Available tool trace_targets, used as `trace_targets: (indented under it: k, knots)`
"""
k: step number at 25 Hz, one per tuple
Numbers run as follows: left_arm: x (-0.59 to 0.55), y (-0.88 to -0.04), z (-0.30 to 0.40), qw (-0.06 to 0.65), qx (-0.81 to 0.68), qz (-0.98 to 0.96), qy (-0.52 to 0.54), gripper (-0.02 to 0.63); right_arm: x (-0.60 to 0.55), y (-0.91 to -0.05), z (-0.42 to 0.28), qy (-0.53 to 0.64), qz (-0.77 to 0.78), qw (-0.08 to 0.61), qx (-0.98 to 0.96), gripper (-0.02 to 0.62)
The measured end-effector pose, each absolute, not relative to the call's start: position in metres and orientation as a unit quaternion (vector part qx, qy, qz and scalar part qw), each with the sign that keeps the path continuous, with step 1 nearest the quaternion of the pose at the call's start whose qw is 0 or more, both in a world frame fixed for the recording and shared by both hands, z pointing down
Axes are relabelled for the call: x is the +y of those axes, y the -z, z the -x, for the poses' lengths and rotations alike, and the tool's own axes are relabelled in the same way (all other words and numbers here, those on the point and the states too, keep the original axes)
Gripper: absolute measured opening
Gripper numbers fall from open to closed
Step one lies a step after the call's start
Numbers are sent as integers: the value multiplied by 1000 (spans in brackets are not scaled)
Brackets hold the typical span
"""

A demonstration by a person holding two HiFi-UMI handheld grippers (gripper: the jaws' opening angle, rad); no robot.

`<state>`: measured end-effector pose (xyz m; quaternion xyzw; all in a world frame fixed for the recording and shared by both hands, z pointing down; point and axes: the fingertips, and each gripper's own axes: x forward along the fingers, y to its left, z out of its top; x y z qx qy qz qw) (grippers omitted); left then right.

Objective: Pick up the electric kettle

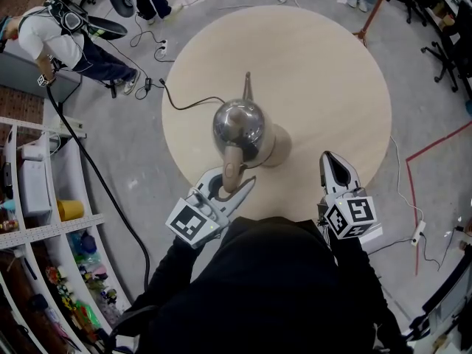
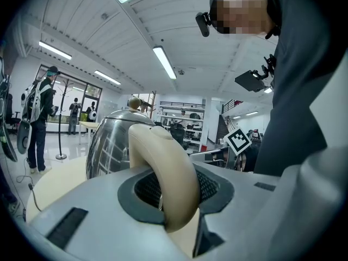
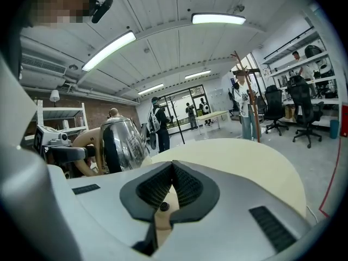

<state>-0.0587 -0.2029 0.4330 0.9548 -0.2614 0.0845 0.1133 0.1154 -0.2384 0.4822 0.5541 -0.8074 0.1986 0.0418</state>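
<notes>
The electric kettle [image 1: 240, 124] is near the middle of the round table [image 1: 324, 72], its spout [image 1: 247, 85] toward the far edge and its handle [image 1: 232, 169] toward the near edge. The left gripper [image 1: 234, 179] is around the handle. The right gripper [image 1: 332, 161] is at the near edge, right of the kettle and apart from it.

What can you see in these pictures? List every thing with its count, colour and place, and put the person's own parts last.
table: one, pale beige, round, mid-floor.
electric kettle: one, shiny silver with a beige handle, over the table's near half.
cord: one, black, from the kettle across the table to the floor at left.
shelving: one, white, far left, holding coloured items.
tape line: one, red, floor at right.
bystander: one, white top, upper left.
left gripper: one, grey-white, shut on the kettle's handle.
right gripper: one, grey-white, shut, empty, over the table's near edge.
</notes>
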Motion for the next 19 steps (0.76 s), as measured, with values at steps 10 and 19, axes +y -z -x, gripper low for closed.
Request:
trace_targets:
  k: [10,19]
  knots:
    - [-201,-434,57,113,-257,-956,-84,118,-236,-488,-119,-207,-558,43,-803,9]
    - [-194,-429,46,103,-256,-958,-84,118,-229,-485,-127,-205,-557,32,-804,9]
